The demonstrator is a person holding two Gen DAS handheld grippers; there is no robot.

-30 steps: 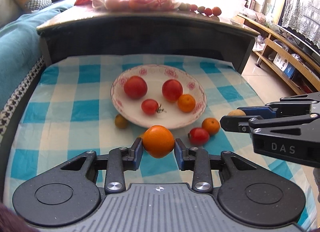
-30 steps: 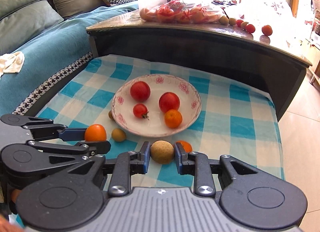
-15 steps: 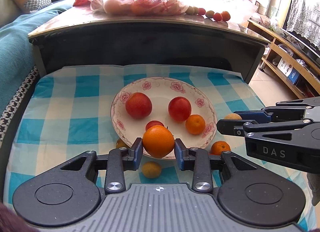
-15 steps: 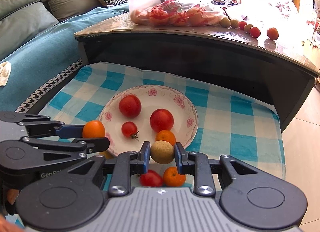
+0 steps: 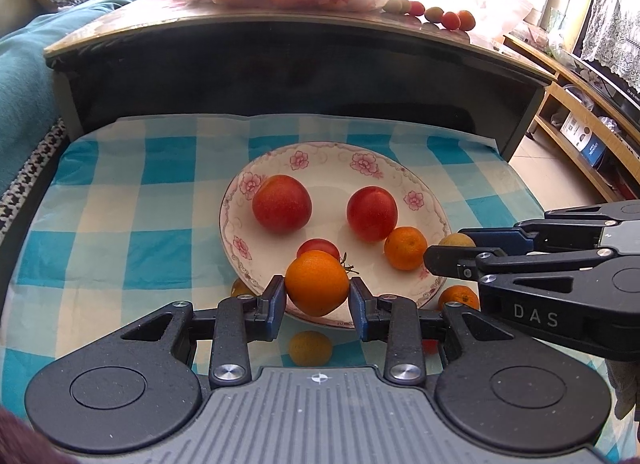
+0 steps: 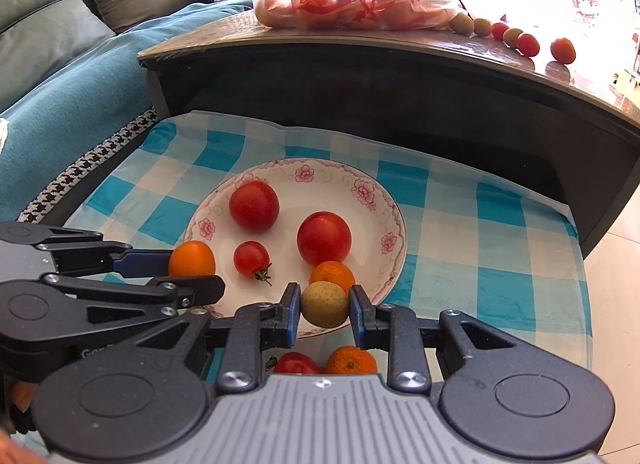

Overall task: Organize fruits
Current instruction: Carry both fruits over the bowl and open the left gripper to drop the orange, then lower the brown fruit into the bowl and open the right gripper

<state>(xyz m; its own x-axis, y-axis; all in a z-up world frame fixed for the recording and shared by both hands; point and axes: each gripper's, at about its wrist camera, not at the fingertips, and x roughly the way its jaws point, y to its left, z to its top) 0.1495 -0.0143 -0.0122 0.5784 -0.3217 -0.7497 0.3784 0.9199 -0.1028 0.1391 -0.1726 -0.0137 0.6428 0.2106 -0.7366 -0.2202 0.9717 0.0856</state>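
The left claw point(image 5: 317, 296) is closed on an orange point(image 5: 317, 282), both pads pressed against its sides, and holds it above the near rim of the floral plate point(image 5: 280, 156). The plate rests on a blue-and-white checked cloth point(image 5: 120, 200) that covers the worktop. On the plate lie, from left to right, a large red tomato point(image 5: 281, 203), a small red tomato point(image 5: 318, 246) partly hidden behind the held orange, a second large red tomato point(image 5: 372, 213) and a mandarin point(image 5: 405, 247). On the cloth below the held orange lies a yellowish fruit point(image 5: 310, 348).

The right claw point(image 6: 324, 306) is closed on a yellow-green round fruit point(image 6: 324, 303) and holds it over the near right edge of the plate, just in front of the mandarin. Beneath this claw, off the plate, a red tomato point(image 6: 297, 363) and a second mandarin point(image 6: 351, 360) lie side by side on the cloth.
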